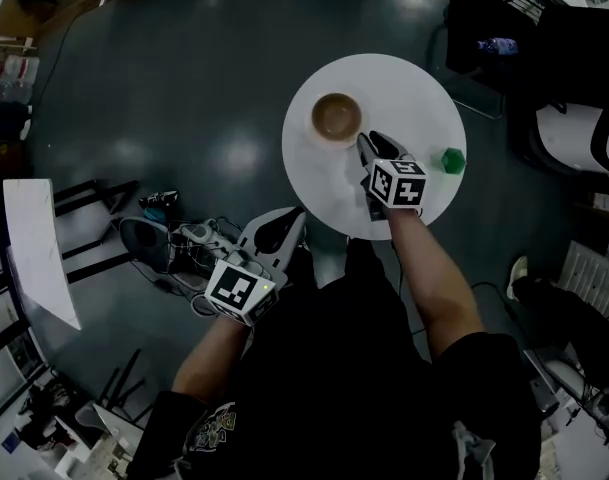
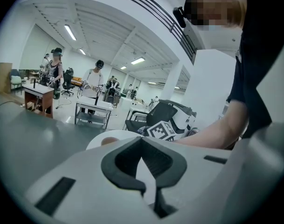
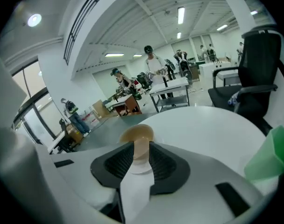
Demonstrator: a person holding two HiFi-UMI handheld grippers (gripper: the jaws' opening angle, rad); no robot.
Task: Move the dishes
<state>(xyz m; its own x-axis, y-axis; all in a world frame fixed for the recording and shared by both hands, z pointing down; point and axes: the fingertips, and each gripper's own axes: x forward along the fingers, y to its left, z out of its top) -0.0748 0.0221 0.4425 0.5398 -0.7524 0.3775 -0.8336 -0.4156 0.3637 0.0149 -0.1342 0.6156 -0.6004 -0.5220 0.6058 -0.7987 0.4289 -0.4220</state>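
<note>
A brown bowl (image 1: 336, 118) stands upright on the round white table (image 1: 414, 93), left of its middle. My right gripper (image 1: 364, 140) reaches over the table from the near side, its tips just beside the bowl's near rim. In the right gripper view the bowl (image 3: 137, 134) shows through the narrow gap between the jaws of the right gripper (image 3: 141, 146); I see no pad pressing on it. My left gripper (image 1: 296, 216) hangs off the table's near left edge. In its own view the left gripper (image 2: 142, 141) has its tips together with nothing between them.
A green cube (image 1: 452, 160) sits near the table's right edge (image 3: 272, 155). A black office chair (image 1: 504, 28) stands beyond the table at the upper right. Cables and gear (image 1: 174, 233) lie on the floor at the left. People work at far tables (image 2: 93, 111).
</note>
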